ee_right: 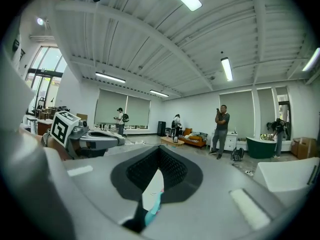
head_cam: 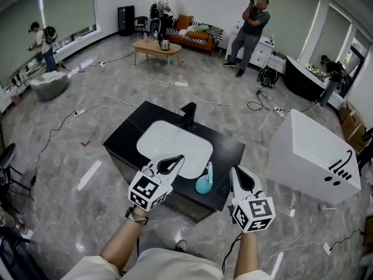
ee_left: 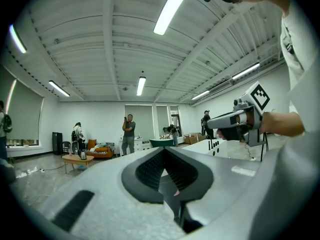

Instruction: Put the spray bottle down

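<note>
**Task item.** The spray bottle [head_cam: 205, 181], with a teal body and a pink top, stands upright on the black counter [head_cam: 125, 136], just beside the front right corner of the white basin [head_cam: 169, 139]. Neither gripper touches it.

**Grippers.** The left gripper [head_cam: 178, 159] is held over the basin's front edge with its jaws pressed together on nothing. The right gripper [head_cam: 239, 174] is held off the basin's right front corner, on the far side of the bottle. Its jaws are likewise pressed together and empty. Both point roughly level, out across the basin.

**Step in hand (judged).** The bottle appears to be set down already, so what remains is a clean withdrawal.
- Draw both grippers away from the basin without sweeping sideways. The bottle stands between them and is narrow at the top, so a sideways knock could tip it.
- Confirm the base rests fully on the counter. The bottle stands near the counter's front edge.

**Limits of view.**
- The right gripper view shows the bottle only as a teal sliver [ee_right: 152, 208] in the slot behind the closed tips.
- The left gripper view shows a small pink speck in the same position. Whether that is the bottle's top cannot be told.
- The direction of the nozzle is too small to read.
- The grippers and the person's forearms cover the counter's front edge ahead of the basin.
</note>
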`<action>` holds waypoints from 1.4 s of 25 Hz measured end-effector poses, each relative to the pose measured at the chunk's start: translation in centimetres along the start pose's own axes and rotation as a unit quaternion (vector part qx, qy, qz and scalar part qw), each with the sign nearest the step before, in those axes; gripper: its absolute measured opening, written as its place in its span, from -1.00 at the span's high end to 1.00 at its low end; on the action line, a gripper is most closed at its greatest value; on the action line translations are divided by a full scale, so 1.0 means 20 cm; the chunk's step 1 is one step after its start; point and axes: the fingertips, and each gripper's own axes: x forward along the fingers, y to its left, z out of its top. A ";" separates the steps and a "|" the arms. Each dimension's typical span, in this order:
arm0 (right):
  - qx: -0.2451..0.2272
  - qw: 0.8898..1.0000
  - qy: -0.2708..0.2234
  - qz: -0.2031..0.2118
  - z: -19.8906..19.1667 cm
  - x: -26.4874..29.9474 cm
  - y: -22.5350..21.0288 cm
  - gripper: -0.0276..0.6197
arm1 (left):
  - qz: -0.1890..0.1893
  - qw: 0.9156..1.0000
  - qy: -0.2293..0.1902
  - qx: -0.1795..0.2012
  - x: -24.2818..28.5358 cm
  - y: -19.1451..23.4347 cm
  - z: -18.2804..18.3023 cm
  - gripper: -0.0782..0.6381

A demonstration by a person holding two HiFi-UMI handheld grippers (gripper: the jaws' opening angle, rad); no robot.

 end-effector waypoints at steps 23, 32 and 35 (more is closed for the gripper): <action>-0.055 0.995 -0.029 0.077 0.27 0.01 0.29 0.89 | 0.058 0.996 -0.016 0.072 -0.28 0.00 0.36 0.78; -0.050 0.995 -0.021 0.080 0.21 0.00 0.29 0.89 | 0.060 0.995 -0.007 0.075 -0.29 -0.03 0.33 0.78; -0.050 0.995 -0.018 0.081 0.20 0.01 0.30 0.89 | 0.060 0.996 -0.006 0.072 -0.28 -0.02 0.31 0.78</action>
